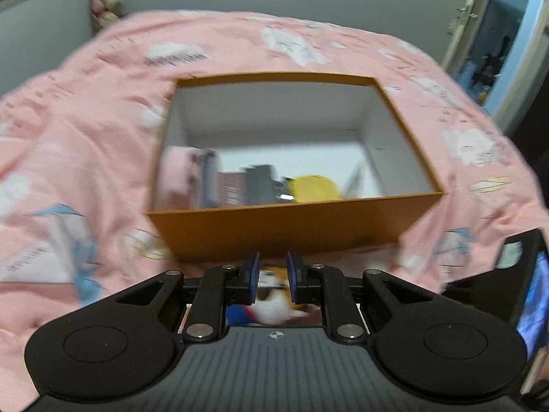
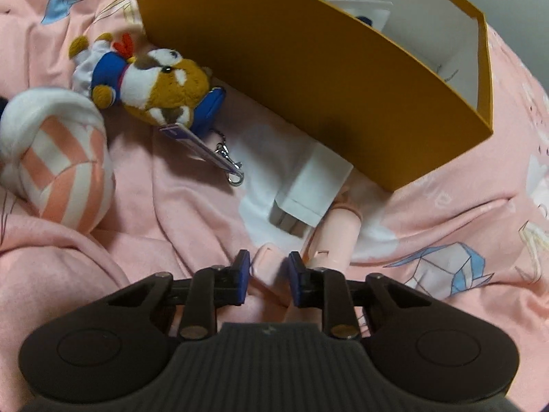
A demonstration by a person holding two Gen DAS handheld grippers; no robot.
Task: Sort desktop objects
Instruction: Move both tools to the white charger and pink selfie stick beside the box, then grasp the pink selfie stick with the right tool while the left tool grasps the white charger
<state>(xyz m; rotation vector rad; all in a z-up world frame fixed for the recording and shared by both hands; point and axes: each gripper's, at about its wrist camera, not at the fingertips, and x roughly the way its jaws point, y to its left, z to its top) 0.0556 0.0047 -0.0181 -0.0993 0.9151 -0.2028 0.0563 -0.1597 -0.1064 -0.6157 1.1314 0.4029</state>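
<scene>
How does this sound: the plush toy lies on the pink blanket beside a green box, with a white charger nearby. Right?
Not quite: the box is orange, not green. The plush toy lies on the pink blanket beside an orange box, with a white charger nearby. The right wrist view shows it.

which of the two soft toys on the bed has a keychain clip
The brown and white plush animal in the blue outfit, lying beside the orange box; its metal clip trails onto the bedding. The pink-striped plush shows none.
</scene>
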